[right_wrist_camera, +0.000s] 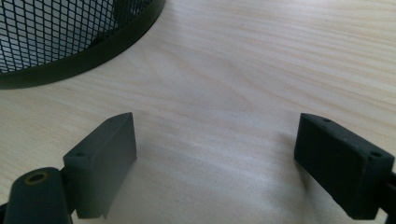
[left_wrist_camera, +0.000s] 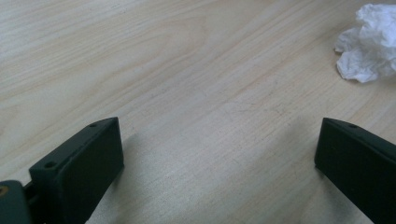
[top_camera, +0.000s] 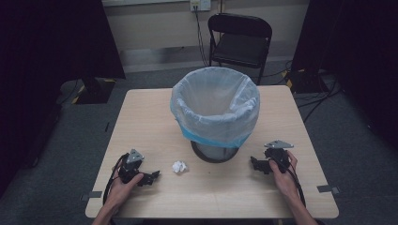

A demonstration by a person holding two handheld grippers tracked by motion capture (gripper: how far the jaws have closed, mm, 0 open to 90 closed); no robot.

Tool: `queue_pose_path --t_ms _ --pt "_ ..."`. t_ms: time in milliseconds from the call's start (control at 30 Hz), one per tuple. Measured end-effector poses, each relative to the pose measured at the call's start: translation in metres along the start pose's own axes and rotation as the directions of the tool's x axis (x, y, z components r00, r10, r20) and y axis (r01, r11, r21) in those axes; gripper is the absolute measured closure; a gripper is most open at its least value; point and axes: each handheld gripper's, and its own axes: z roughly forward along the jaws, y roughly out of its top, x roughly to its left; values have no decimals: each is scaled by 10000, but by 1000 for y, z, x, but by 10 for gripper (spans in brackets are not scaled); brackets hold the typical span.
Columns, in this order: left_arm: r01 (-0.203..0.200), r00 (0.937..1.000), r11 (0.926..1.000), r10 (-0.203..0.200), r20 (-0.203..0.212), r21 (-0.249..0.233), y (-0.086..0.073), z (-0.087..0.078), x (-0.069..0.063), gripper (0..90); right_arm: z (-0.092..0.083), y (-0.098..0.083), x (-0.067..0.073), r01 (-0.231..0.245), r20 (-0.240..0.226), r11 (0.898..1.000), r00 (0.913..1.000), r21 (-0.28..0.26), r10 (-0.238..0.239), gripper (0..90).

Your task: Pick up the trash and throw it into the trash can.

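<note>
A crumpled white paper ball (top_camera: pixel 179 166) lies on the wooden table (top_camera: pixel 141 117) in front of a black mesh waste bin (top_camera: pixel 215 152) lined with a clear plastic bag (top_camera: pixel 216 105). My left gripper (top_camera: pixel 154 177) rests on the table just left of the ball, jaws wide open and empty. In the left gripper view the paper ball (left_wrist_camera: pixel 369 44) sits ahead at the upper right, beyond my left gripper (left_wrist_camera: pixel 219 149). My right gripper (top_camera: pixel 254 165) lies right of the bin, open and empty. In the right gripper view the bin's mesh base (right_wrist_camera: pixel 70 42) is at the upper left of my right gripper (right_wrist_camera: pixel 215 149).
A black folding chair (top_camera: pixel 240 40) stands beyond the table's far edge. Dark curtains hang at both sides, and cables run across the grey floor at the right. Tape marks (top_camera: pixel 328 189) sit near the table's front corners.
</note>
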Motion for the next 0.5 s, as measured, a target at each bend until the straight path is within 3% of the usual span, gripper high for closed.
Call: queue_pose_path --t_ms 200,300,367,467,500 --pt "246 9996 9996 -247 -151 -124 0 -2 1 55 0 0 0 19 -9 10000 10000 4 -19 121" --pt "392 9986 9990 -399 -342 -228 0 -3 2 170 0 0 0 20 -7 10000 10000 3 -19 121" --pt "716 9972 9971 -722 -213 -254 2 -4 3 162 0 0 0 22 -7 10000 10000 2 -22 121" --pt "606 9981 9974 -610 -106 -395 5 -6 2 160 0 0 0 20 -7 10000 10000 1 -20 121" --pt "549 9984 9964 -555 -80 -642 7 -8 -1 161 0 0 0 22 -6 10000 10000 2 -22 121"
